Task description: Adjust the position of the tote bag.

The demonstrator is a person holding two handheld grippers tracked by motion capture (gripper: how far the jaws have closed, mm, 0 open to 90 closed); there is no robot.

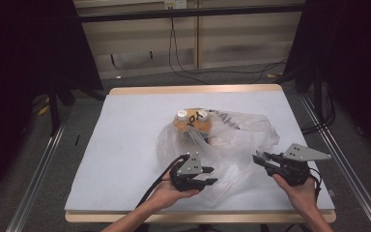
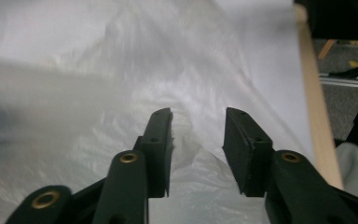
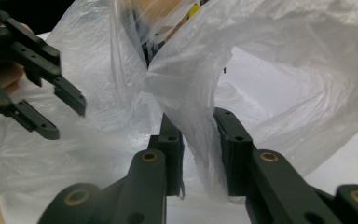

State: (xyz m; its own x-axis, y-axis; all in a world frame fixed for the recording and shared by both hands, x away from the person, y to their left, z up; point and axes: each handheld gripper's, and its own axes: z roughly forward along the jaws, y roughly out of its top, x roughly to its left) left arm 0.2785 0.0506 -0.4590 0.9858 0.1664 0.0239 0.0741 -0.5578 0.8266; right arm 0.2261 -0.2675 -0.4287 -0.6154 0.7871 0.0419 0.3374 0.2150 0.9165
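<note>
1. A single table (image 1: 125, 145), covered by a pale, matte sheet with a wooden rim exposed at the far and near edges, is seen; broad bare stretches are left along its left edge and far edge.
2. One clear, crinkled plastic bag (image 1: 232, 145) is spread from the table's centre toward the near right corner; inside it an orange pack with two white round caps (image 1: 192, 120) is seen, toward the far side of the bag.
3. The right gripper (image 1: 260, 158), held near the right edge, is seen with a fold of the bag's film between its narrowly parted jaws; whether the pads press the film cannot be told.
4. The left gripper (image 1: 211, 176), near the near edge, is held with its jaws parted, over the bag's film, with nothing clamped.
</note>
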